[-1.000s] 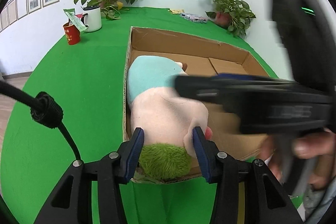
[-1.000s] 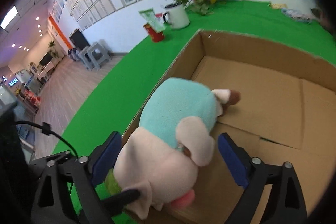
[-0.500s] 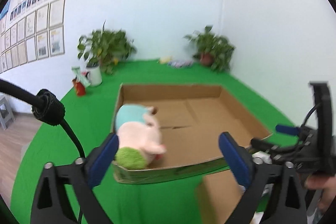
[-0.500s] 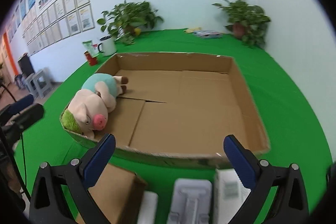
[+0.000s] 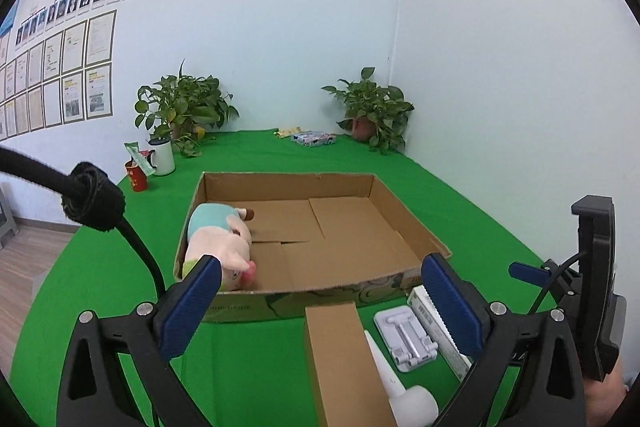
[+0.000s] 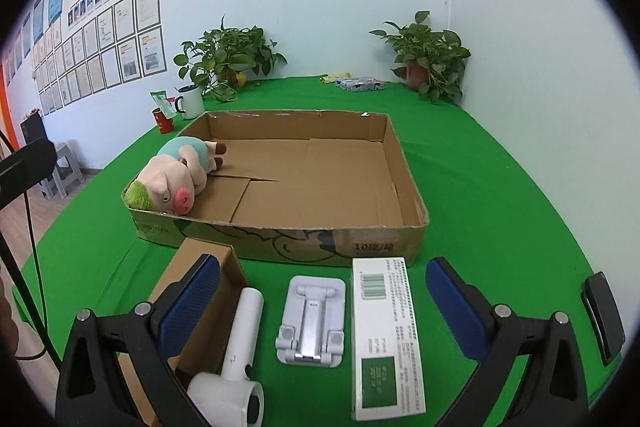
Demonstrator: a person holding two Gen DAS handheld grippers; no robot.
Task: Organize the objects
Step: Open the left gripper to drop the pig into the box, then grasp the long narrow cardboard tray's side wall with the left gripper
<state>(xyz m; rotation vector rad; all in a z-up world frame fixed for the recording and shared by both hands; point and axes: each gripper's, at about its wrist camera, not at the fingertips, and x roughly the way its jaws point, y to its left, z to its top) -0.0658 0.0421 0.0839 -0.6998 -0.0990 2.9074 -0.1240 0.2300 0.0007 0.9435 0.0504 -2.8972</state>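
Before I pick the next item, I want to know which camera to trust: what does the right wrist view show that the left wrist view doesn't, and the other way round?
Only the right wrist view shows the white box's barcode label and the hair dryer's nozzle end in full. Only the left wrist view shows the right gripper itself, at its right edge. Both show the tray, the plush pig in its left corner, the brown box, the phone stand, and their own gripper open over these items: left gripper.

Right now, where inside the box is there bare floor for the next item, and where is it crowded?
The cardboard box floor lies bare from the plush pig, in its near-left corner, to the right wall. Crowded: the cloth before the box, with brown carton, hair dryer, phone stand and white box.
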